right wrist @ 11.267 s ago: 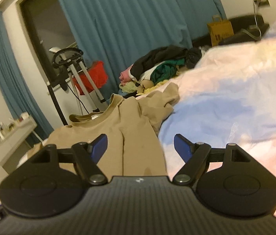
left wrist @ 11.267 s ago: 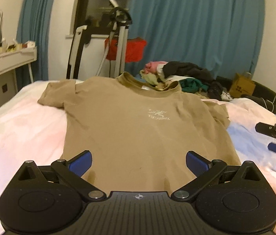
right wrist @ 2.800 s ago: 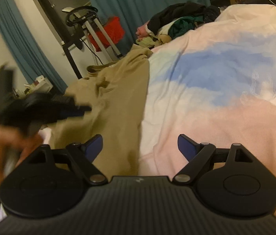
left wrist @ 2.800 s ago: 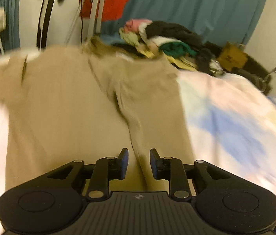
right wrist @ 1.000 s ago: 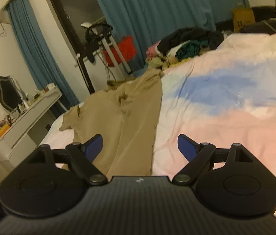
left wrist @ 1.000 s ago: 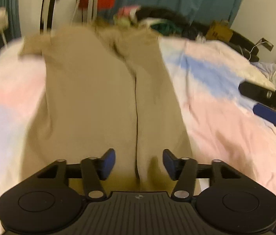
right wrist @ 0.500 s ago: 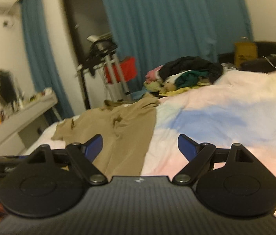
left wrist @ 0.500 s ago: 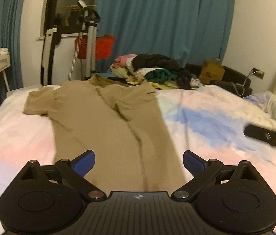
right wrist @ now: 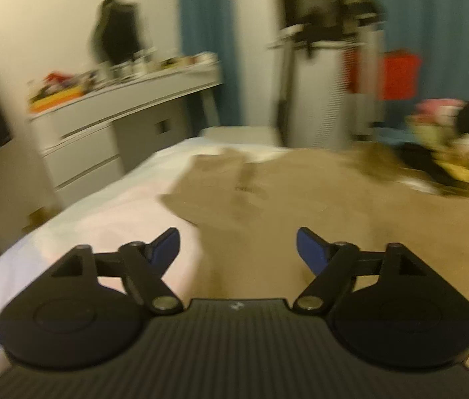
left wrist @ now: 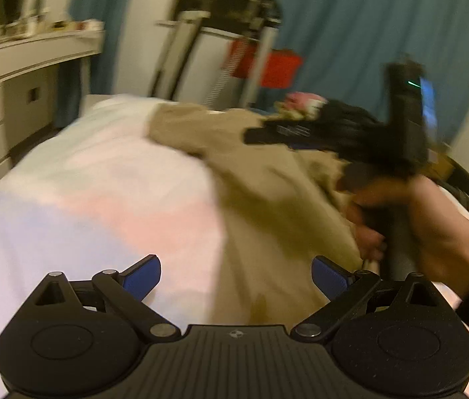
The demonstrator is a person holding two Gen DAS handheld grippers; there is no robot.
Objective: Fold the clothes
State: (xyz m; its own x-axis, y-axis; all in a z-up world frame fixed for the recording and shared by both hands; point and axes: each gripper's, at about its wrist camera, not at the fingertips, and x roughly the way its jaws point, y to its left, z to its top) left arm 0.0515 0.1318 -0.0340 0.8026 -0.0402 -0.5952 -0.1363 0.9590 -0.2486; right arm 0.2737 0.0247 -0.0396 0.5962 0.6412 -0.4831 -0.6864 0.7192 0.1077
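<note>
Left wrist view: the left gripper (left wrist: 236,277) sits at the bottom of the frame with its jaws spread wide and nothing between the blue pads (left wrist: 143,274); they have just been opening. Beyond them the tan T-shirt (left wrist: 267,206) lies on the bed (left wrist: 84,199), running from the bottom centre of the frame up toward the upper middle, with one sleeve (left wrist: 174,126) spread out to the left. The bed cover is pale with pink and blue patches. On the right of the frame a hand (left wrist: 427,229) with a dark cuff holds the right gripper (left wrist: 267,136), a blurred black shape that reaches leftward above the shirt; from this view I cannot tell whether it touches the cloth. A heap of mixed clothes (left wrist: 304,103) shows behind it, before a blue curtain (left wrist: 384,33).

Right wrist view: the right gripper (right wrist: 237,249) has its jaws apart with no cloth pinched between them; they have just been closing somewhat. The T-shirt (right wrist: 317,199) fills the middle and right of the frame, its sleeve (right wrist: 211,183) lying flat toward the centre left on the bed (right wrist: 101,219). A white chest of drawers (right wrist: 101,133) with clutter on top stands in the left of the frame, and a red object (right wrist: 397,73) shows at the upper right. The whole frame is blurred.
</note>
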